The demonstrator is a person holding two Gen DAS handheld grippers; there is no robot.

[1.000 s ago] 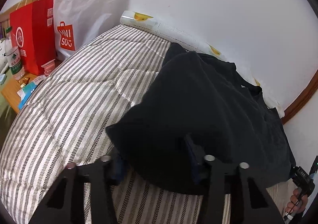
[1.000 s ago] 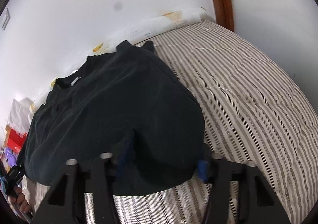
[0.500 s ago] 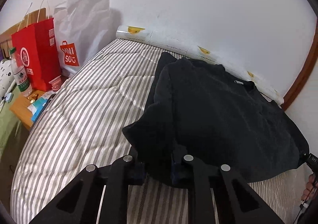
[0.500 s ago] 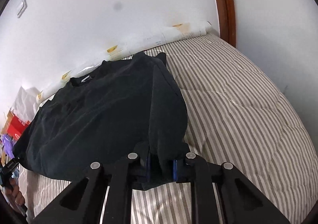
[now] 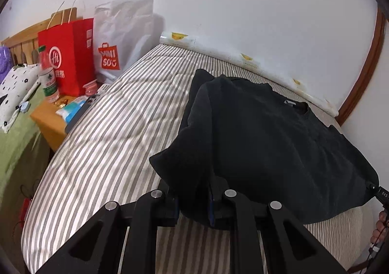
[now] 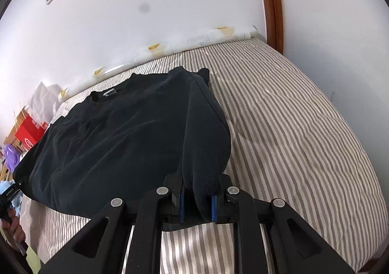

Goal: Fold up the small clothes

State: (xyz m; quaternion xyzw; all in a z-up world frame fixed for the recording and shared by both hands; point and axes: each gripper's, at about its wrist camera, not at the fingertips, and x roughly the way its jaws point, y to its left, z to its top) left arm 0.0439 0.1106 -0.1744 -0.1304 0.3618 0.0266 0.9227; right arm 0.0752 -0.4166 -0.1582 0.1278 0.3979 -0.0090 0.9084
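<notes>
both grippers, left gripper [image 5: 193, 203] and right gripper [image 6: 197, 201], tilt downward, fingers pinching the black shirt [image 5: 267, 142].

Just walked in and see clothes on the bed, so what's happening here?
A person is folding a black shirt on the striped bed. The left gripper and right gripper are each shut on a bottom corner of it, lifting the hem while the collar end lies flat near the wall.
</notes>
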